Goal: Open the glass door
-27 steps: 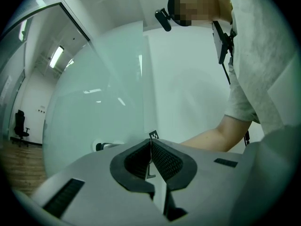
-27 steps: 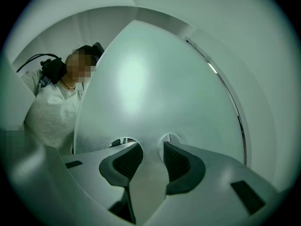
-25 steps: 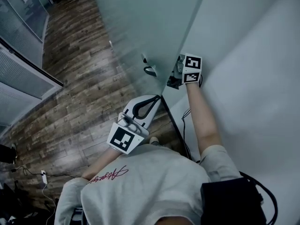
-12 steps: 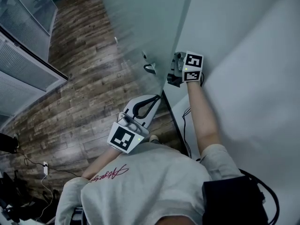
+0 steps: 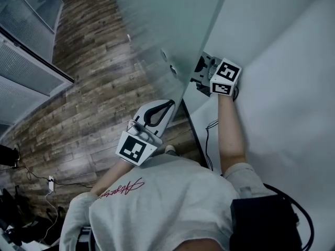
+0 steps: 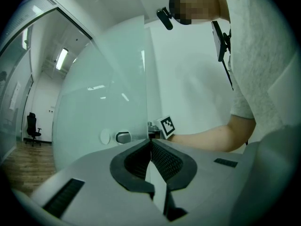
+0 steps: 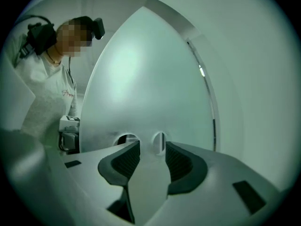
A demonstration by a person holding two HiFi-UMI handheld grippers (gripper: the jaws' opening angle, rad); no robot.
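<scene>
The frosted glass door (image 5: pixel 157 20) stands ajar, and its free edge runs down beside my right gripper (image 5: pixel 201 71). A round metal handle fitting (image 5: pixel 168 63) sits near that edge and is blurred. In the right gripper view the jaws of my right gripper (image 7: pixel 153 149) have just been opening. They stand apart with nothing between them, facing the door panel (image 7: pixel 141 88) and its handle fittings (image 7: pixel 160 140). My left gripper (image 5: pixel 166 106) hangs lower, short of the door, with its jaws (image 6: pixel 150 144) closed tip to tip on nothing. It looks at the door (image 6: pixel 103 98) and the handle (image 6: pixel 123 137).
A white wall (image 5: pixel 282 46) runs along the right, close behind the right arm. Wood flooring (image 5: pixel 89 103) spreads to the left, with glass partitions (image 5: pixel 26 46) at the far left. Cables (image 5: pixel 31 179) lie on the floor at lower left.
My right gripper has shifted to the right, away from the door's edge and handle. The left gripper has edged slightly left and otherwise held its place.
</scene>
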